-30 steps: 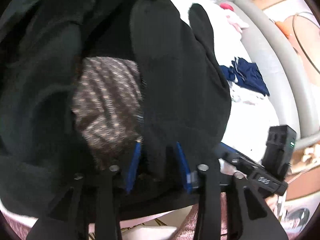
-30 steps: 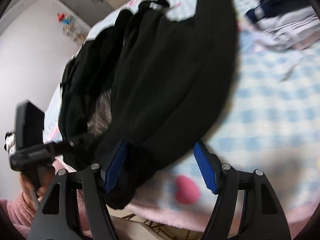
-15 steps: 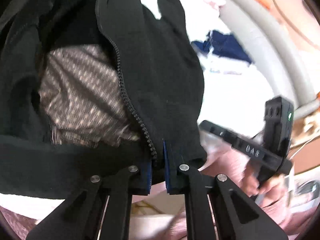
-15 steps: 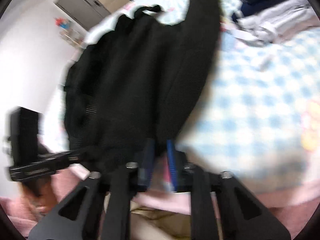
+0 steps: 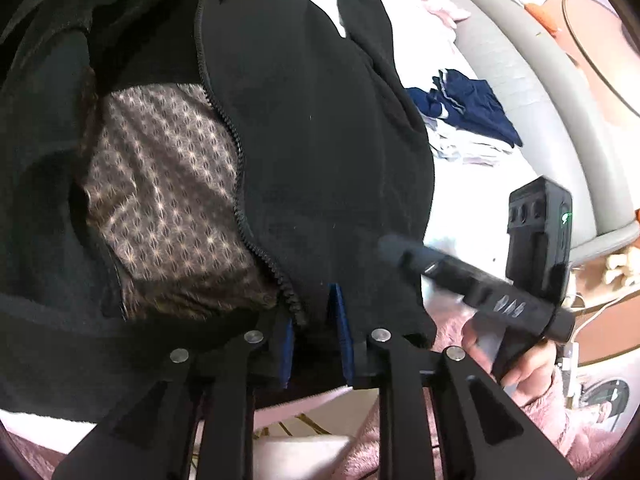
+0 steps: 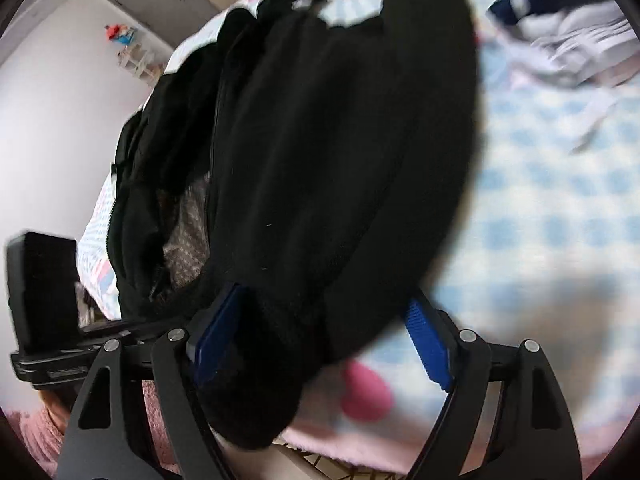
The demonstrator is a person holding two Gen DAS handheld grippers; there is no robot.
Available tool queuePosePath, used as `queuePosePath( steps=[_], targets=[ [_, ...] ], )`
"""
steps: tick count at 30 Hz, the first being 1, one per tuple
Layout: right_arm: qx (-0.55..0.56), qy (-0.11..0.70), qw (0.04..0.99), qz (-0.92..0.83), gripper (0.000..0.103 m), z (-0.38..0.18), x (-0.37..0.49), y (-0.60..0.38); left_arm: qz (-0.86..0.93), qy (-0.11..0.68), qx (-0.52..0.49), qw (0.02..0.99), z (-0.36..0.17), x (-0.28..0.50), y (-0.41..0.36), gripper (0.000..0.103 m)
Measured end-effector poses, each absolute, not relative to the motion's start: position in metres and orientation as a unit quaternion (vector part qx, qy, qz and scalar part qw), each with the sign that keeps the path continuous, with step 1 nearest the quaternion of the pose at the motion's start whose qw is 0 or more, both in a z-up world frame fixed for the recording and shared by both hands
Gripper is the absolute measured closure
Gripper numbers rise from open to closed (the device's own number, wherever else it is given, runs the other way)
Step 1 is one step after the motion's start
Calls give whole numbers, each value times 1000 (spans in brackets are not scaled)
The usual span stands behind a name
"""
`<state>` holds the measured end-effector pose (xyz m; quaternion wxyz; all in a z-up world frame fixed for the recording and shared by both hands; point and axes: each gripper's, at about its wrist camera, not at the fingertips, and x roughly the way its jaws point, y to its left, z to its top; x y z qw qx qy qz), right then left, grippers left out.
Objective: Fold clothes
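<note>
Smoothing the black fleece jacket (image 5: 320,152) on the bed (image 6: 560,220), we are working at its near hem. The left hand-held gripper (image 5: 316,336), jaws just reopening narrowly, is straddling the zipper edge; the right hand-held gripper (image 6: 320,344), just reopening wide, is gripping nothing. We are seeing no containers.

I'm seeing the black jacket (image 5: 312,152) running off the left wrist view's top and left edges. Its hem is covering the left claw (image 5: 316,336) pads, hiding any contact. The folded clothes (image 6: 568,44) are blurring in the right wrist view.
</note>
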<state>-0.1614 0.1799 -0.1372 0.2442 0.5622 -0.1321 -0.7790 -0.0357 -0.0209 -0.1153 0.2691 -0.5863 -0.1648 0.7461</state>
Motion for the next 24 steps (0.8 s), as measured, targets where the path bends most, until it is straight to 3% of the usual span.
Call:
queuePosePath(
  steps=[2,4,10,13,16,18,19,20,21,24],
  targets=[
    [560,-103,238,-787,43,-143,-154,186,750,-165,-584,264,-116,-40,-16,80],
    [553,-83,232,-796,67,-141,-145,193,753,-164,-580,266,-114,-41,-15,80],
    [535,-80,201,-817,83,-123,-121,216,752,-114,-589,272,-124,-24,8,78],
    [529,-57,158,-832,99,-120,-108,225,757,-103,-586,270,-129,-15,8,78],
    [532,-62,142,-833,97,-124,-99,240,749,-137,-585,280,-120,-23,-5,77],
    [529,-109,164,-826,96,-122,-97,256,754,-155,-575,279,-110,-29,-16,63],
    [525,-122,174,-825,83,-119,-98,261,768,-162,-558,271,-102,-33,-23,56],
    [518,-122,181,-827,64,-114,-100,260,777,-168,-546,265,-98,-37,-27,46],
    [511,-123,189,-829,57,-109,-103,259,778,-175,-544,259,-98,-43,-30,41],
    [490,-141,223,-831,35,-98,-122,244,766,-195,-559,250,-107,-63,-31,40]
  ],
)
